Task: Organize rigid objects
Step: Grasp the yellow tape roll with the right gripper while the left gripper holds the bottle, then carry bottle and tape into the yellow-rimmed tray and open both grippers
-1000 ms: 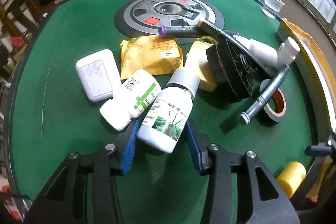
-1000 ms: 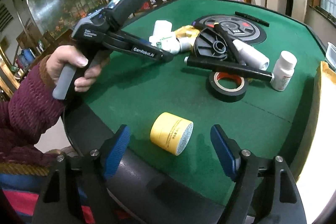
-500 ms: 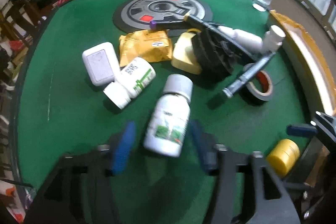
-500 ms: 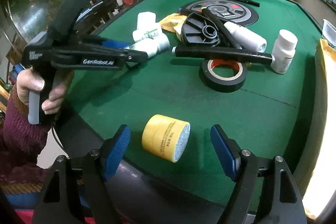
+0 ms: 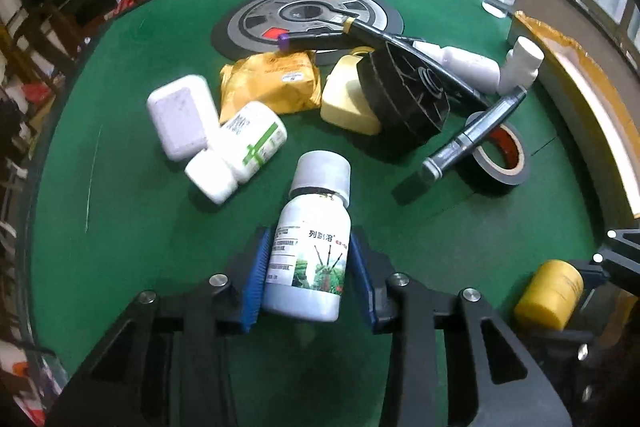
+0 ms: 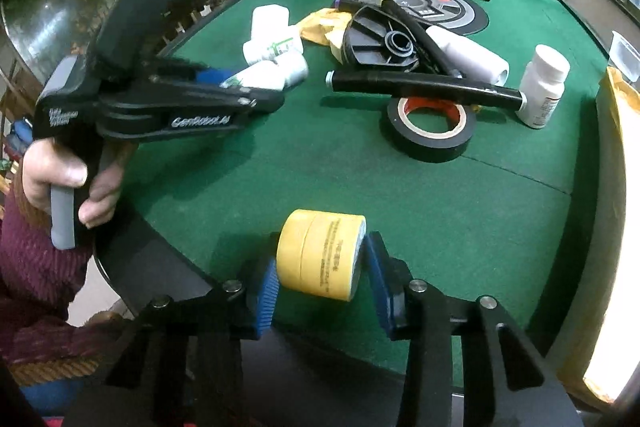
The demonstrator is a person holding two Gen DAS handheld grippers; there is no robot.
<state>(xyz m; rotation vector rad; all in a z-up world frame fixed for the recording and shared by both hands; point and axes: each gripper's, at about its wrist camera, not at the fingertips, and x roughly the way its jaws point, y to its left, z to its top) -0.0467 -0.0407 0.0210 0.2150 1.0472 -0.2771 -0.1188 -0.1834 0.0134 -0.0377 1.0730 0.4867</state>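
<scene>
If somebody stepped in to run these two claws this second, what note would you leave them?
Left claw: jaws closing on the white plastic bottle with the plant label, pads at its sides.
Right claw: jaws closing around the yellow tape roll at the near edge of the green felt table; whether both pads touch it is unclear.
Still heaped mid-table: the black tape roll, black marker pen and black ribbed reel.
Done: nothing visibly sorted.
Left: lift both, then the heap.
</scene>
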